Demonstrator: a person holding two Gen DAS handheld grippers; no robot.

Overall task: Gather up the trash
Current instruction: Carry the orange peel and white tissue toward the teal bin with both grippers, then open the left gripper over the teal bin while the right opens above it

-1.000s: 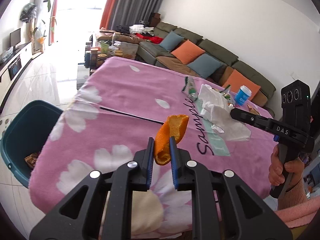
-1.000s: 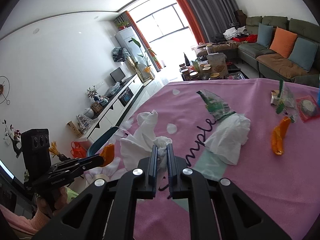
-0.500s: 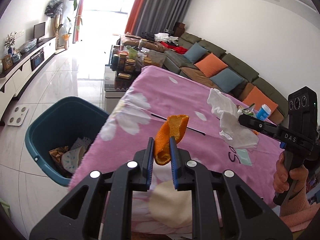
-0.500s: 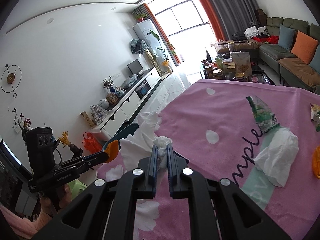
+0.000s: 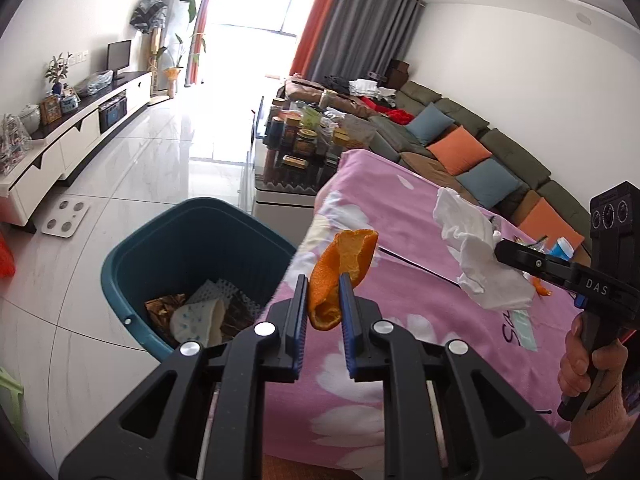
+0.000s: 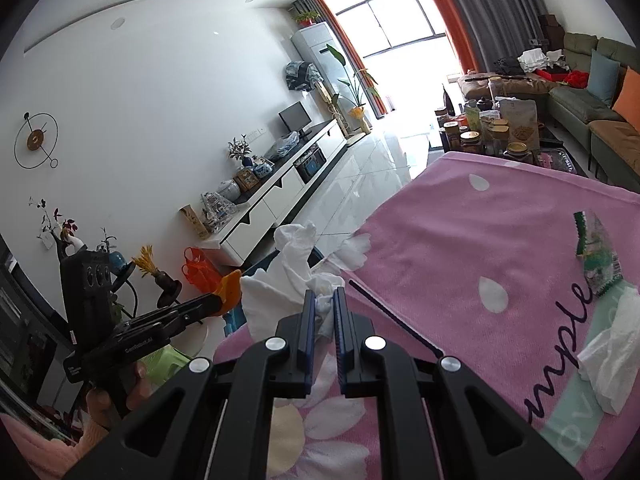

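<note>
The left gripper [image 5: 324,300] is clamped on a curled piece of orange peel [image 5: 340,268], held clear of the pink flowered cloth at the table's edge [image 5: 400,208], just short of the teal bin [image 5: 168,240] that stands on the floor beside that edge and already holds some scraps. The right gripper [image 6: 322,312] pinches a crumpled white tissue [image 6: 288,272] nearby. Both loads seem aimed for dropping there. Another tissue [image 6: 612,352] and a torn wrapper [image 6: 598,260] lie on the table, uncollected.
</note>
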